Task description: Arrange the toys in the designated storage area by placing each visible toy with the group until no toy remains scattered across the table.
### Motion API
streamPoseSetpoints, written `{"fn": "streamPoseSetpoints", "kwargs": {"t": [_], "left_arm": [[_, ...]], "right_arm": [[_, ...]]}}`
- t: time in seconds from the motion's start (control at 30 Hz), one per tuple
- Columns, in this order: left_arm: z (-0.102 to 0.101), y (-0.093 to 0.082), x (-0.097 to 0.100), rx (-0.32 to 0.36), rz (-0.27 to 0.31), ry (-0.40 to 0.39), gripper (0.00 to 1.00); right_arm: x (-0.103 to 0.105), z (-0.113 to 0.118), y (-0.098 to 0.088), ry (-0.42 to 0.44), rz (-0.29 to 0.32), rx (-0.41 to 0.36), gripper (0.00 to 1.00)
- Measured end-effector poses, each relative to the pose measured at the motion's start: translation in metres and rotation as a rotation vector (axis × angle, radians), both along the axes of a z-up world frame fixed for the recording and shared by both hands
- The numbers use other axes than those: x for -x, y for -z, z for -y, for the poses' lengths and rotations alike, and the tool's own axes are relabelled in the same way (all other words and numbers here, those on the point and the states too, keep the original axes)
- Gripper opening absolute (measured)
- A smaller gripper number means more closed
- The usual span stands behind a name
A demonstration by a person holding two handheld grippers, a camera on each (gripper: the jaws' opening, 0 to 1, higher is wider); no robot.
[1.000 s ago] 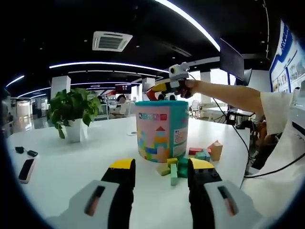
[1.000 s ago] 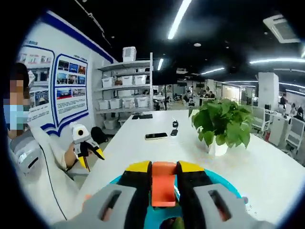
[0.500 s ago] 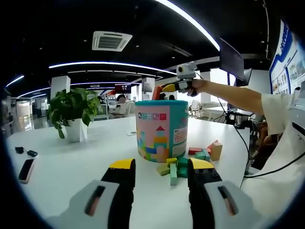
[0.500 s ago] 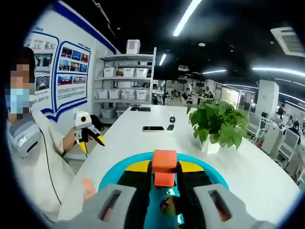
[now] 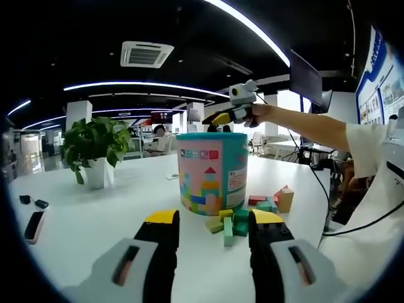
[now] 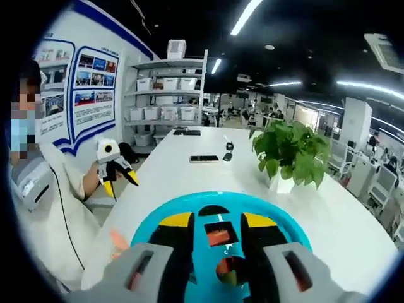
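Note:
A teal toy bucket [image 5: 211, 170] with block pictures stands on the white table [image 5: 95, 214]. Loose wooden blocks [image 5: 252, 211] in green, red and tan lie at its right foot. My left gripper [image 5: 214, 221] hangs open low in front of the bucket, holding nothing. My right gripper [image 5: 213, 118] hovers above the bucket's mouth. From above, my right gripper [image 6: 218, 221] stands open over the teal rim [image 6: 151, 221], and an orange block [image 6: 219, 235] lies inside the bucket below it. The left gripper [image 6: 120, 185] shows to the left, in a person's hand.
A potted plant [image 5: 95, 148] stands left of the bucket; the same plant [image 6: 287, 154] sits beyond it from above. Phones [image 5: 35, 224] lie near the table's left edge, another phone [image 6: 204, 159] farther along. An orange block [image 6: 118, 240] lies beside the bucket. Shelves [image 6: 167, 113] line the far wall.
My right gripper has opened and let go of the orange block, which has dropped into the bucket. The left gripper has stayed put.

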State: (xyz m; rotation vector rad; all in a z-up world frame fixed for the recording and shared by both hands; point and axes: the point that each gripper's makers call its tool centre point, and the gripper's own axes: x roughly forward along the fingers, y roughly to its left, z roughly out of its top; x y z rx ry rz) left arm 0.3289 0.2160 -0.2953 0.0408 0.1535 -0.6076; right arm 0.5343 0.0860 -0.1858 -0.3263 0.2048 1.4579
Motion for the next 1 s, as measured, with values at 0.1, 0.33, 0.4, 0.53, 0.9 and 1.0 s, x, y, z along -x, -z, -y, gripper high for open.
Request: {"fn": "streamPoseSetpoints", "kwargs": {"t": [0.1, 0.33, 0.4, 0.53, 0.9, 1.0], "left_arm": [[-0.002, 0.003, 0.0, 0.0, -0.007, -0.002, 0.45], [-0.002, 0.004, -0.001, 0.006, -0.009, -0.004, 0.45], [-0.001, 0.003, -0.001, 0.009, -0.008, -0.004, 0.45], [-0.002, 0.001, -0.001, 0.012, -0.003, -0.007, 0.45], [0.001, 0.003, 0.001, 0.002, -0.008, -0.003, 0.45], [0.001, -0.001, 0.001, 0.006, 0.001, -0.006, 0.45]], "right_arm": [[-0.01, 0.001, -0.014, 0.096, 0.021, -0.047, 0.28], [-0.013, 0.009, -0.058, 0.203, -0.009, -0.224, 0.4], [-0.005, 0.013, -0.071, 0.197, -0.009, -0.26, 0.43], [0.026, 0.018, -0.085, 0.188, 0.067, -0.273, 0.41], [0.074, 0.04, -0.084, 0.15, 0.199, -0.262, 0.3], [0.077, 0.048, -0.086, 0.171, 0.163, -0.263, 0.33]]}}
